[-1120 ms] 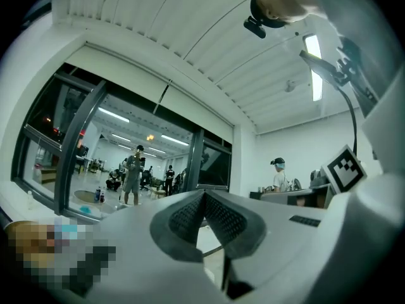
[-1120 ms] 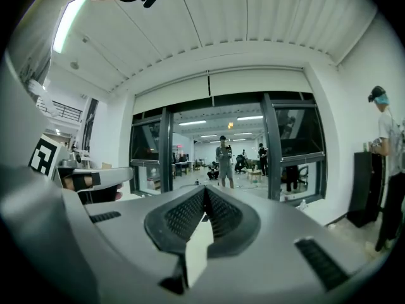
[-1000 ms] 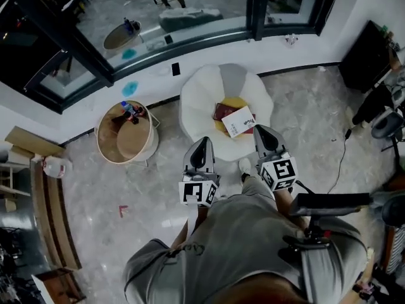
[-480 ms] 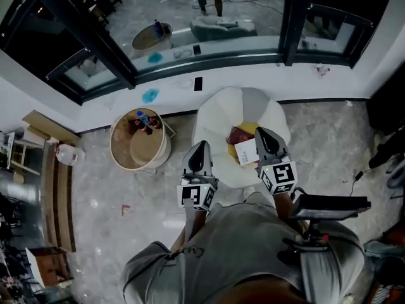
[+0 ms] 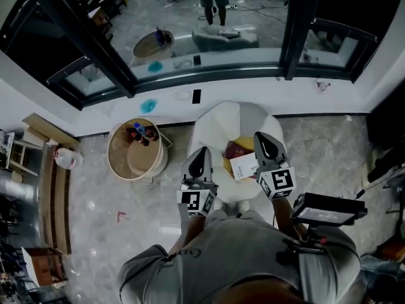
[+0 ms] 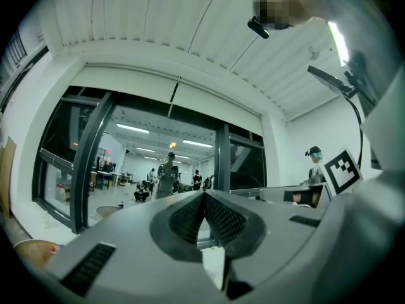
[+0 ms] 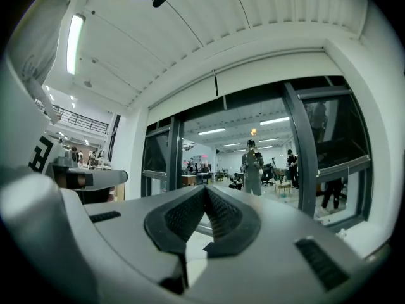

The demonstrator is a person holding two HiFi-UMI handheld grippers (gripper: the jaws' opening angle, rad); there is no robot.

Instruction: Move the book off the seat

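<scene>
I see one white seat (image 5: 212, 122) ahead and one round wooden table (image 5: 142, 160) to its left. My two tongs, left gripper (image 5: 203, 152) and right gripper (image 5: 261, 137), hover over the seat's near edge, both fully closed and empty. Two books lie on the seat, one white book (image 5: 242, 166) over one dark red book (image 5: 235, 149).

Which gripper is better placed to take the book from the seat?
Right, probably: the right gripper is next to the white book on the seat; the left gripper is farther. Both are shut.

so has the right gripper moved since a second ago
Yes. Against the white seat, the right gripper has advanced toward the window: its tip was level with the white book, now it is past it.
</scene>
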